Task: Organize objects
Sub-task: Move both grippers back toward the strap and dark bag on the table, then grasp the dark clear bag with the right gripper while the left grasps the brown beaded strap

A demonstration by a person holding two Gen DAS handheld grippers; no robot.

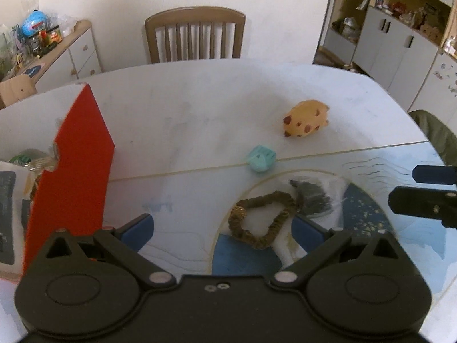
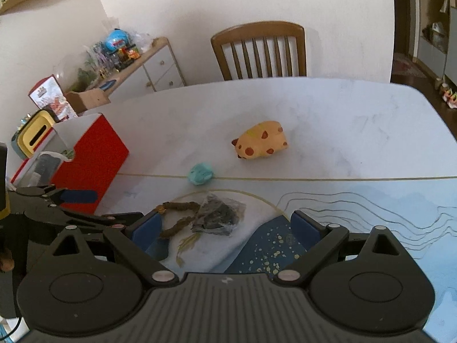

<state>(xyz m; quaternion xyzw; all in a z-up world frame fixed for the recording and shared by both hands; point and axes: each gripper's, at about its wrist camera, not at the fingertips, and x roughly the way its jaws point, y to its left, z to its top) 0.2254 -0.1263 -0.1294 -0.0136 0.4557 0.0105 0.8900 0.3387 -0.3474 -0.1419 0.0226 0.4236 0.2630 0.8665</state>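
Four loose things are lying on the pale marble-look table (image 2: 328, 108): a brown fabric hair scrunchie with a gold bead (image 1: 261, 218), a clear plastic bag of dark stuff (image 1: 312, 200) touching the scrunchie's right side, a small turquoise die-like toy (image 1: 261, 160) sitting on the seam of the blue patterned mat (image 2: 400, 214), and, farther back, an orange spotted toy pig (image 1: 307, 118) lying on its side on the bare tabletop. An open red cardboard box (image 1: 74, 171) is standing at the left, already holding a few items I cannot make out, and it looks like the place everything is meant to go.

Both tools are hanging above the near edge of the table. The left gripper (image 1: 222, 230) is spread wide with nothing between its blue pads, and the scrunchie is lying just ahead of it and toward its right finger. The right gripper (image 2: 225, 228) is likewise gaping and empty, with the bag and one end of the scrunchie just ahead of its left finger.

To my eye the step in hand is the reach for the scrunchie, not yet a grasp. The next move is probably calling for the left gripper to drop low, straddle one strand of the soft loop, pinch it without snagging the bag beside it, then swing left to the box.
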